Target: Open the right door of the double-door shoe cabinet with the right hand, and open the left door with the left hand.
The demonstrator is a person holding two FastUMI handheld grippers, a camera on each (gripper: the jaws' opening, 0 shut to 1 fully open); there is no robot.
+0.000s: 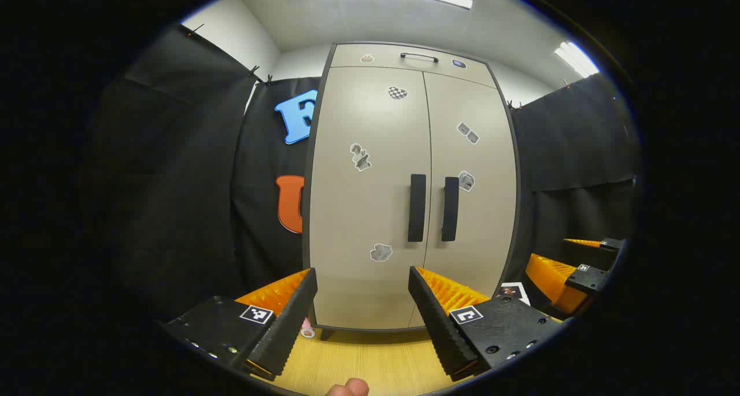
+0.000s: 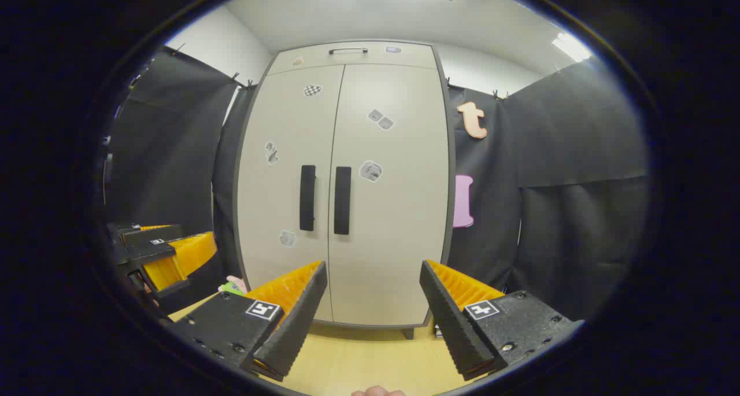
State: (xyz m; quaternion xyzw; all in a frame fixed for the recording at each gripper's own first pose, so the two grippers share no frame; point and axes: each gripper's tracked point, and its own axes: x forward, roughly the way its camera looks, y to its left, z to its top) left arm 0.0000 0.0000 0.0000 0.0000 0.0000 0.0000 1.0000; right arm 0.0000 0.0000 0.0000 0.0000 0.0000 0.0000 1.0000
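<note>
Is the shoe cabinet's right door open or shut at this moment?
Shut. The right door lies flush with the left door, and the right gripper hangs open, short of its handle.

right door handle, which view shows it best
The right gripper view: the right door handle stands nearly centred above the open right gripper, seen square-on. The left gripper view shows the same handle too, off to the right and slightly angled.

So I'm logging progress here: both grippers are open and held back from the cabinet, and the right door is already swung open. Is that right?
Not quite. The right door is shut, flush with the left door, as the right gripper view shows. The rest holds: the left gripper and right gripper are both open and held back from the cabinet, touching neither handle.
</note>
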